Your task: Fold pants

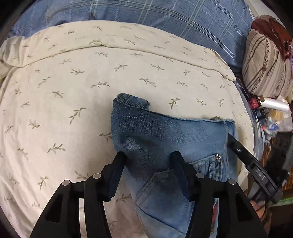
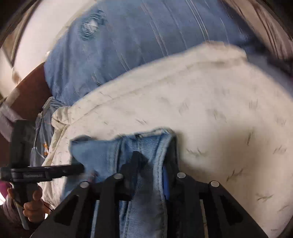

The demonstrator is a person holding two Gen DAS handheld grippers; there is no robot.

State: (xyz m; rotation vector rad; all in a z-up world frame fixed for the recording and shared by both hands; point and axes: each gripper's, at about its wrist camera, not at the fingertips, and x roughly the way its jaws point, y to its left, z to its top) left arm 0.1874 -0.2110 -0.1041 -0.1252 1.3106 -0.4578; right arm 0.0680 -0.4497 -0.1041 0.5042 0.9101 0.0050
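Note:
Folded blue denim pants [image 1: 164, 131] lie on a cream leaf-print sheet [image 1: 73, 91], frayed hem edge at the far side, zipper and pocket near me. My left gripper [image 1: 148, 159] hovers over the near left part of the fold with its jaws wide. One finger is at the denim's left edge and the other is over the cloth, neither pinching. In the blurred right wrist view, my right gripper [image 2: 153, 163] is shut on a thick seamed fold of the pants [image 2: 102, 152]. From the left wrist view its tip [image 1: 232, 139] meets the pants' right edge.
A blue plaid duvet [image 1: 164, 16] lies beyond the sheet. A striped cushion [image 1: 263, 64] and small clutter [image 1: 274, 113] sit off the bed's right side. In the right wrist view, a hand [image 2: 33, 206] holds the left gripper's handle, with a brown headboard [image 2: 31, 95] behind.

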